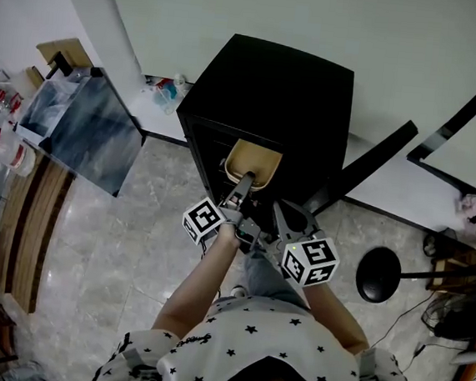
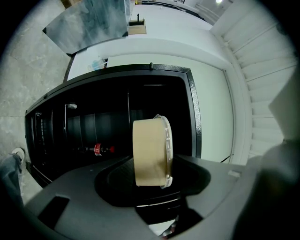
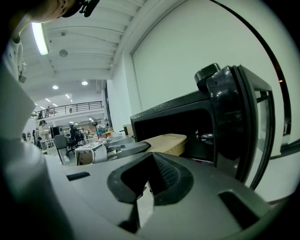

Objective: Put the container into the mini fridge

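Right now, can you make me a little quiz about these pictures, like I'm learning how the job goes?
1. Which tool holds the tan container?
A) left tool
B) right tool
C) neither
2. True or false: the door of the mini fridge is shut.
3. Fill in: the bottle lying inside the fridge has a ___ label.

Key: 1 A. 2 False, the door is swung open. 3 Red.

Tan lidded container [image 1: 251,163] hangs level at the open black mini fridge [image 1: 273,88]
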A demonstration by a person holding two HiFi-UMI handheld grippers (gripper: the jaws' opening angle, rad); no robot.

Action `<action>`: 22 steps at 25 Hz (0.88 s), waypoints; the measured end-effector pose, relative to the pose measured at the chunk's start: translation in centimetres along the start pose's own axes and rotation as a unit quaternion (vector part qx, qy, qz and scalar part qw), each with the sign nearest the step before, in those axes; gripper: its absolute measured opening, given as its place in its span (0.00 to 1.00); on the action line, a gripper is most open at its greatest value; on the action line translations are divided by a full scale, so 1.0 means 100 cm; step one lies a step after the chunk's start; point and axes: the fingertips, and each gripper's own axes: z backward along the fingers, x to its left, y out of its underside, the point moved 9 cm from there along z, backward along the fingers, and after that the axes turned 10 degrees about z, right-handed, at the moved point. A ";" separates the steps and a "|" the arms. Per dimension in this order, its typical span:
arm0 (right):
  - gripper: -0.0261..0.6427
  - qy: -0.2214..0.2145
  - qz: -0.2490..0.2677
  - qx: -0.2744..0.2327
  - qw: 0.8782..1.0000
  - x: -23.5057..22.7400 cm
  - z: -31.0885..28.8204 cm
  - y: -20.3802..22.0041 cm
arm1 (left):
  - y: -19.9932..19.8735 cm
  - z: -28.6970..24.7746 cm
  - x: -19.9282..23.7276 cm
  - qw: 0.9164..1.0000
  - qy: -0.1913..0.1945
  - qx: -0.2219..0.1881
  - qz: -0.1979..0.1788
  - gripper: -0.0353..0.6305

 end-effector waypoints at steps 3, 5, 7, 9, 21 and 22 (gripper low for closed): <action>0.03 -0.002 0.001 -0.002 1.000 -0.003 -0.006 -0.002 | -0.002 -0.005 0.002 1.000 -0.005 -0.002 0.003 0.40; 0.03 -0.004 0.002 -0.003 1.000 -0.004 -0.008 -0.001 | -0.004 -0.008 0.005 1.000 -0.008 -0.003 0.004 0.40; 0.03 -0.005 0.001 -0.002 1.000 -0.006 -0.010 0.000 | -0.005 -0.012 0.008 1.000 -0.011 -0.003 0.005 0.40; 0.03 -0.006 0.001 -0.001 1.000 -0.008 -0.012 0.000 | -0.007 -0.017 0.010 1.000 -0.011 -0.005 0.009 0.40; 0.03 0.004 -0.008 0.006 1.000 -0.019 -0.018 0.007 | -0.019 -0.047 0.016 1.000 -0.015 -0.002 0.003 0.40; 0.03 0.005 -0.009 0.006 1.000 -0.020 -0.018 0.007 | -0.019 -0.050 0.016 1.000 -0.017 -0.002 0.002 0.40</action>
